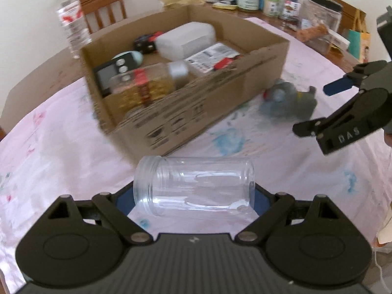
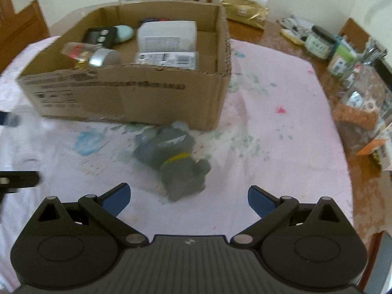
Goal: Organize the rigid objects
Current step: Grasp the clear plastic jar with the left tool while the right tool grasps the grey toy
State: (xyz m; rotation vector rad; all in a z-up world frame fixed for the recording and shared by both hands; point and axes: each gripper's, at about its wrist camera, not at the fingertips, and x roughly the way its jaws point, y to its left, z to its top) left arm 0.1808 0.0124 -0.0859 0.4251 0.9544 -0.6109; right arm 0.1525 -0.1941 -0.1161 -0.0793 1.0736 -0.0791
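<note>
A clear, lidless plastic jar [image 1: 196, 186] lies sideways between the blue pads of my left gripper [image 1: 192, 202], which is shut on its two ends and holds it just in front of the cardboard box [image 1: 176, 125]. The box [image 2: 122, 93] holds a black timer [image 1: 110, 73], a jar of gold pieces [image 1: 144, 85], a white container [image 1: 186, 39] and labelled packets. A grey soft toy with a yellow band [image 2: 174, 159] lies on the pink cloth by the box's near corner. My right gripper [image 2: 188, 201] stands open just short of the toy, nothing between its fingers.
A water bottle [image 1: 71, 17] stands behind the box. Jars, packets and a clear container [image 1: 318, 12] crowd the far right of the table. Wooden chairs [image 1: 103, 5] ring the table. Pink cloth [image 1: 61, 152] lies bare left of the box.
</note>
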